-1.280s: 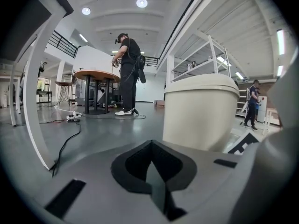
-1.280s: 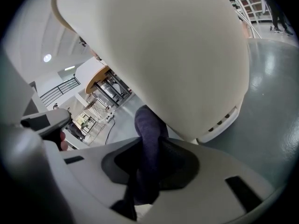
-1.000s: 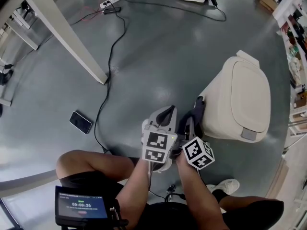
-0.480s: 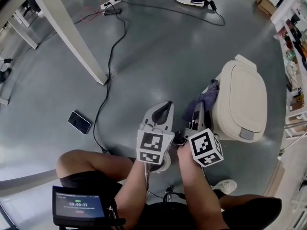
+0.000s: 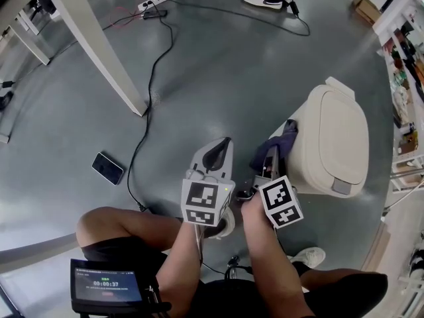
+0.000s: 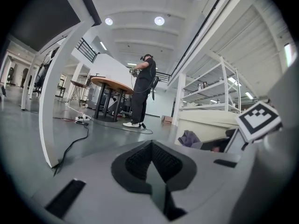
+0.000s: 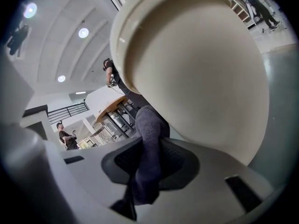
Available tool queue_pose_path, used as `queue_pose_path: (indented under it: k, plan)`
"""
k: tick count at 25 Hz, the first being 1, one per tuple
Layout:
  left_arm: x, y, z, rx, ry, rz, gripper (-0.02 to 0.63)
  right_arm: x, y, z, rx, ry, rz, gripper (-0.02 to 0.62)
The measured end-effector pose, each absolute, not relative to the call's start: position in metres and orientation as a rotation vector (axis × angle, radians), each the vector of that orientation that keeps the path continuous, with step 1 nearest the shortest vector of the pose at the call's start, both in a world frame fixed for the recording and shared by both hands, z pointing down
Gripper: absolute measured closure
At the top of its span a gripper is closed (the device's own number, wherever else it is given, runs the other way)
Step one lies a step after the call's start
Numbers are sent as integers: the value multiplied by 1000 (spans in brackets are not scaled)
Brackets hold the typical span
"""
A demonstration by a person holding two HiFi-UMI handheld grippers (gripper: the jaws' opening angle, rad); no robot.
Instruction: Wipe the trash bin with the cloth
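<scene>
We hold our right gripper [image 5: 271, 156] forward, its jaws clamped on the cloth [image 5: 283, 138], which sits at the side of the trash bin [image 5: 334, 134]. Our left gripper [image 5: 217, 154] hovers just beside it, jaws closed on nothing.

In the head view the cloth [image 5: 283, 136] hides part of the trash bin [image 5: 334, 138].

The grey floor [image 5: 218, 78] carries the cream trash bin [image 5: 334, 141] at right, a phone [image 5: 108, 168] near left, and a black cable [image 5: 154, 78] just beside the phone.
</scene>
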State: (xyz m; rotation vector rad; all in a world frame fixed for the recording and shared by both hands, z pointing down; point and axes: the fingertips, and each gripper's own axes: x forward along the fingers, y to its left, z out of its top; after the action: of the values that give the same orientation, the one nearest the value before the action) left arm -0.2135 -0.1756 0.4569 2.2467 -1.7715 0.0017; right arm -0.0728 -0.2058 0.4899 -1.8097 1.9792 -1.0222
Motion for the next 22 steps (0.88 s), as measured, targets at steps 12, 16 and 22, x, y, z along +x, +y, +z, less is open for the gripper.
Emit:
queue_pose_path:
  k: [12, 16, 22]
  plan:
    - [-216, -177, 469, 2224, -1785, 35, 609, -69, -213, 582, -1923, 1851, -1284, 505]
    - [-218, -179, 468, 2229, -1789, 4, 609, -64, -213, 604, -1938, 1833, -1332, 505]
    - [-215, -182, 470, 2243, -1794, 24, 609, -62, -210, 635, -1973, 1782, -1424, 505]
